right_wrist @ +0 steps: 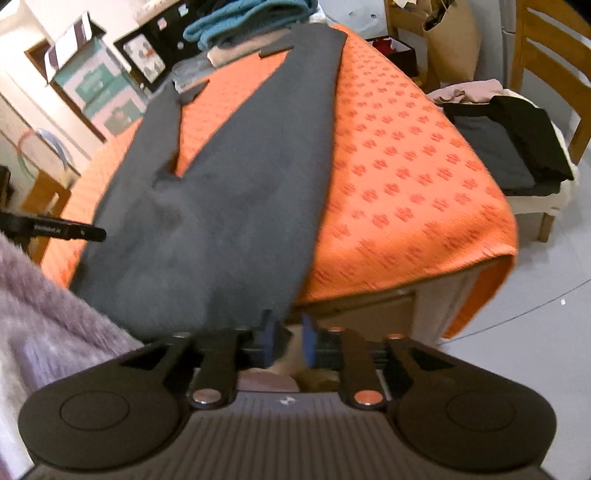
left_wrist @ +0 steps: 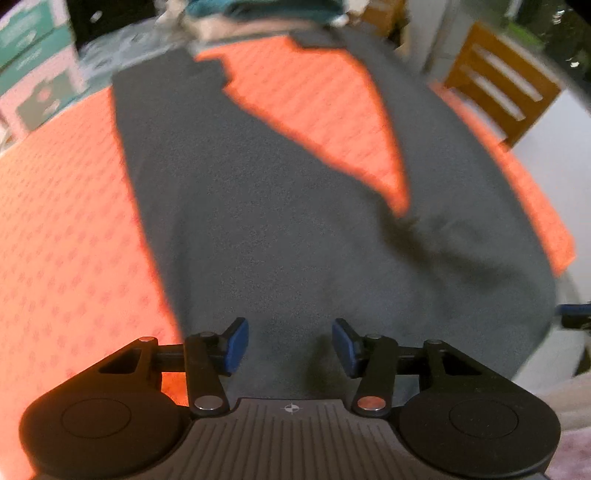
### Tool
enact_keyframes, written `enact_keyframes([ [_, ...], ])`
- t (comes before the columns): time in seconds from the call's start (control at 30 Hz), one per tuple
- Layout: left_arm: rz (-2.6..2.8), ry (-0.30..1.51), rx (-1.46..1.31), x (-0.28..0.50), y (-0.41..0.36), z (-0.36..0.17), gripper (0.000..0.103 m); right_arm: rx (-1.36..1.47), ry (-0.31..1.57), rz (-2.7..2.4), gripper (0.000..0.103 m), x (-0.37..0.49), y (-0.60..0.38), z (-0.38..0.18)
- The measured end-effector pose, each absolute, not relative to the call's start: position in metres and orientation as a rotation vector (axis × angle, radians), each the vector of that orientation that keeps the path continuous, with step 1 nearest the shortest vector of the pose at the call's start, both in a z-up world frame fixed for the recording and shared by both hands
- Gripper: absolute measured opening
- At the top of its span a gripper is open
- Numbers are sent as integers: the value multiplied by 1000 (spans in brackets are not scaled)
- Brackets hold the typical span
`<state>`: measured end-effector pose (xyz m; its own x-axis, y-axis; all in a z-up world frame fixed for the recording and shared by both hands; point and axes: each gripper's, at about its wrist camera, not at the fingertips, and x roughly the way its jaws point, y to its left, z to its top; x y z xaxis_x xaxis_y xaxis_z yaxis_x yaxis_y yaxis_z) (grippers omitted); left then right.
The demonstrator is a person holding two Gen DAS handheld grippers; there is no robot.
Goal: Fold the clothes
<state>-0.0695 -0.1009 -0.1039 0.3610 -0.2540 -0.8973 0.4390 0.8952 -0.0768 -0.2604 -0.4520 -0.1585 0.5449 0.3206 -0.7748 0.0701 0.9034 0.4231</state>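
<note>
Left gripper (left_wrist: 290, 345): jaws wide, over near end of grey trousers (left_wrist: 266, 229), nothing pinched that we can see. Trousers flat on orange tablecloth (right_wrist: 406, 192), legs splayed away from us. Right gripper (right_wrist: 288, 341): narrow gap, at trouser corner by table edge; blurry, probably not gripping.

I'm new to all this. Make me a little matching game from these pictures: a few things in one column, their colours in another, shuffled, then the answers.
Things:
1. trousers
2. tablecloth
3. knitwear at the table's far end
4. chair

Colours:
A. teal
B. brown wood
C. dark grey
D. orange

Pairs: 1-C, 2-D, 3-A, 4-B
</note>
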Motion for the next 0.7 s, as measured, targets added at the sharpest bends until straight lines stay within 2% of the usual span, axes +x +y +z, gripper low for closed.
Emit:
enact_keyframes([
  [0.17,-619,1075,154,-63,-139,-66,53,495,992,107,34,-252,-443,-162],
  [0.23,-685,1078,130,-59,-158,-57,53,545,978,83,30,-252,-444,-166],
  [0.3,-747,1095,101,-54,-179,-52,53,583,957,57,5,-254,-445,-168],
  [0.37,-803,1134,70,-50,-202,-52,53,592,928,35,4,-257,-443,-166],
  [0.7,-955,1352,76,-57,-305,-88,57,250,879,91,4,-256,-395,-127],
])
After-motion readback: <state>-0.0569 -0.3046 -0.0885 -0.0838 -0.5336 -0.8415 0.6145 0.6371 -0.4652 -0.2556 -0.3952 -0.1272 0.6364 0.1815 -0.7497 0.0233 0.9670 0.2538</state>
